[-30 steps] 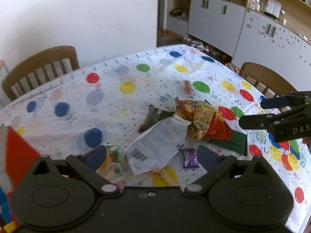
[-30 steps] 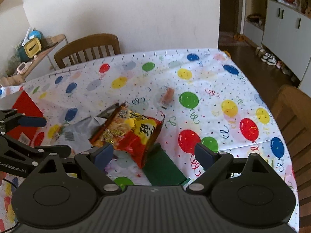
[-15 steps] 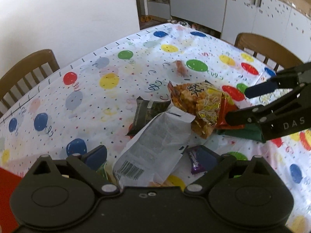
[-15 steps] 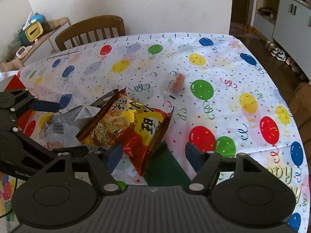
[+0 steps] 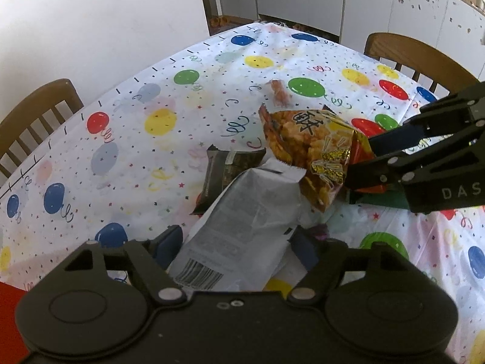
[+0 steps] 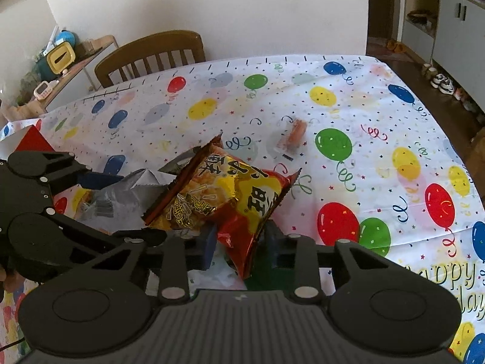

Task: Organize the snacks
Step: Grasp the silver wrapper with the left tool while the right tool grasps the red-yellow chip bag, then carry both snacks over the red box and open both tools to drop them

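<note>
A pile of snacks lies on the balloon-print tablecloth (image 5: 127,163). My left gripper (image 5: 236,245) is open around the near end of a silver-grey packet (image 5: 242,230); its pads sit on either side of it. My right gripper (image 6: 241,244) has its jaws closing on the near end of an orange-red chip bag (image 6: 230,194), which also shows in the left wrist view (image 5: 312,148). A dark packet (image 5: 224,170) lies under the silver one. A small orange wrapped snack (image 6: 295,135) lies farther out. A green packet (image 6: 272,282) lies under the chip bag.
A red box (image 6: 30,141) stands at the left of the table. Wooden chairs (image 6: 151,54) (image 5: 418,57) stand at the far and right sides. White cabinets (image 5: 394,3) line the room behind. The table edge runs along the far side.
Both grippers moved forward and down into the pile. The left one now straddles the silver packet. The right jaws narrowed around the chip bag's end.
</note>
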Tool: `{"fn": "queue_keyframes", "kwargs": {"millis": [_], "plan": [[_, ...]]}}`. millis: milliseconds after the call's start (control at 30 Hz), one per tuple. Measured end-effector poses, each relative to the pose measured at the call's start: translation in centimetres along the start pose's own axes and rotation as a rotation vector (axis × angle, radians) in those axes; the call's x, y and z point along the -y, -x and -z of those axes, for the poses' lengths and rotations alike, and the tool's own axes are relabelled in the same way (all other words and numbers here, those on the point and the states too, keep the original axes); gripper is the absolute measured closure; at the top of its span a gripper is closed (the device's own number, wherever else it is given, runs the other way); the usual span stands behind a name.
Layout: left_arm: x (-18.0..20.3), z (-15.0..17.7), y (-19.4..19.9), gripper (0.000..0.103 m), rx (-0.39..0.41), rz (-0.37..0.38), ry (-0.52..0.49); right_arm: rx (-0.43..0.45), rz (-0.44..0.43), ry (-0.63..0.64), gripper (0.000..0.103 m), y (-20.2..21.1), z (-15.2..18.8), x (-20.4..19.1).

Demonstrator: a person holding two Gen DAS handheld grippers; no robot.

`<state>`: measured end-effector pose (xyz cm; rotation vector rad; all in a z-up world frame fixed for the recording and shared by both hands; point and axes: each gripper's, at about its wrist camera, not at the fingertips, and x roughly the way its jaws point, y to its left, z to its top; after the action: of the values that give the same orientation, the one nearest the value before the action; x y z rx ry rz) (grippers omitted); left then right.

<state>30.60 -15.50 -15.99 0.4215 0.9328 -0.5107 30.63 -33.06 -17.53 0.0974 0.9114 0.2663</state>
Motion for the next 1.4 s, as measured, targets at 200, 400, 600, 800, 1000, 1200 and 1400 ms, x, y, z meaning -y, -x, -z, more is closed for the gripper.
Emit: {"fn": "queue_keyframes", "kwargs": {"millis": [200,400,600,800,1000,1200,1400], "plan": [[-0.1,-0.1,0.6,0.042,0.011,0.005,0.017,0.037,0.02,0.003,0.079,0.8,0.1,-0.4],[-0.2,-0.2,1.6,0.053,0.033,0.015,0.05,0.062,0.031,-0.009,0.092,1.8,0.3,-0.5],[-0.1,-0.3,2.9,0.067,0.044,0.034,0.09,0.088,0.045,-0.009,0.093,3.2,0.7,-0.8],[-0.4,0.0,4.8,0.067,0.068,0.05,0.148,0.125,0.039,-0.004,0.094,5.6,1.0,-1.3],[-1.0,0.7,7.4,0.068,0.087,0.075,0.214,0.162,0.015,0.026,0.095,8.1,1.1,-2.9],[-1.6,1.6,10.4,0.068,0.106,0.069,0.252,0.202,-0.035,0.064,0.095,10.6,0.9,-5.5],[-3.5,2.9,13.2,0.068,0.102,0.034,0.314,0.242,-0.092,0.11,0.095,12.5,0.0,-8.9]]}}
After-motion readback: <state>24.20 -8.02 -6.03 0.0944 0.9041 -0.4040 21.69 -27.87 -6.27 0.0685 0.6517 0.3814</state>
